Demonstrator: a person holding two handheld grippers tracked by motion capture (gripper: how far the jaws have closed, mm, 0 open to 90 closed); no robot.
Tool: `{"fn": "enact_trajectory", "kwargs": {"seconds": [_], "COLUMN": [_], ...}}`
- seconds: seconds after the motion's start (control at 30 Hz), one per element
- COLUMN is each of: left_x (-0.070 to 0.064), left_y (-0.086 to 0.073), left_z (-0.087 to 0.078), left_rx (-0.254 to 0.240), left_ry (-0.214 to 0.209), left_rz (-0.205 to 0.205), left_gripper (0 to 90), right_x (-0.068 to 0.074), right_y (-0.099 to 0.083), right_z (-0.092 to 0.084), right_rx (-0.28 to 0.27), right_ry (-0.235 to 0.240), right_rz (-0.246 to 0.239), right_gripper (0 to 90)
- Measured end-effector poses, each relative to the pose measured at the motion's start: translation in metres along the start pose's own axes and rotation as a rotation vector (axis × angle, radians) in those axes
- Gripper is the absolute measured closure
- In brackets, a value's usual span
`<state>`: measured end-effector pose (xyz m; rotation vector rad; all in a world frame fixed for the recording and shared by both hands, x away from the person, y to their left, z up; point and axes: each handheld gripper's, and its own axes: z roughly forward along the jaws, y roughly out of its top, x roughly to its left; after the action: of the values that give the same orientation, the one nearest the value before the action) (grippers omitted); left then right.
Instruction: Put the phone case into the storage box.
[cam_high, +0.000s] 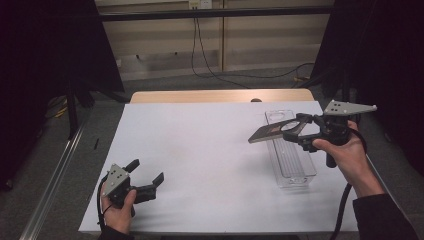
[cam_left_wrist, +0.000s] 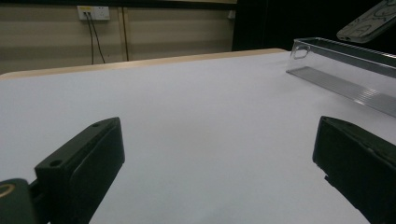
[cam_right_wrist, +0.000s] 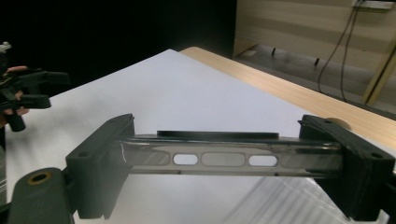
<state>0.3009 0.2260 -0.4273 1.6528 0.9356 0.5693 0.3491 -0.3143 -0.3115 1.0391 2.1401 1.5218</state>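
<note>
A flat dark phone case (cam_high: 267, 133) with a ring on its back hangs over the far end of a clear plastic tray (cam_high: 295, 167). My right gripper (cam_high: 296, 130) is shut on its near end. In the right gripper view the case (cam_right_wrist: 280, 151) spans edge-on between the jaws of that gripper (cam_right_wrist: 219, 140), with the tray (cam_right_wrist: 280, 200) below. My left gripper (cam_high: 147, 171) is open near the table's front left corner, nothing between its jaws. From the left gripper (cam_left_wrist: 219, 140) I see the tray (cam_left_wrist: 345, 70) and the case (cam_left_wrist: 369, 21) at the upper right.
A white sheet (cam_high: 200, 145) covers the table, with a bare wooden strip (cam_high: 220, 96) along the far edge. Dark curtains hang on both sides. Cables run across the floor behind. The other hand's gripper (cam_right_wrist: 28, 91) shows far off in the right gripper view.
</note>
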Motion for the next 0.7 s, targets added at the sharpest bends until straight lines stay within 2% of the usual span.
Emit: {"fn": "enact_trajectory", "kwargs": {"seconds": [0.23, 0.37, 0.47, 0.7], "left_x": [0.001, 0.000, -0.002, -0.001], "left_y": [0.000, 0.000, 0.001, 0.000], "left_z": [-0.001, -0.002, -0.002, -0.002], "left_rx": [0.004, 0.000, -0.006, -0.003], "left_ry": [0.003, 0.006, 0.002, 0.009], "left_rz": [0.008, 0.003, 0.016, 0.010], "left_gripper": [2.6, 2.7, 2.7, 2.7], "right_x": [-0.011, -0.019, -0.024, -0.036], "right_y": [0.006, 0.008, 0.009, 0.007], "right_z": [-0.008, -0.011, -0.013, -0.013], "right_rx": [0.006, -0.010, -0.008, 0.000], "right_ry": [-0.072, -0.110, -0.138, -0.205], "right_rz": [0.022, 0.034, 0.048, 0.085], "right_gripper": [12.0, 12.0, 12.0, 12.0]}}
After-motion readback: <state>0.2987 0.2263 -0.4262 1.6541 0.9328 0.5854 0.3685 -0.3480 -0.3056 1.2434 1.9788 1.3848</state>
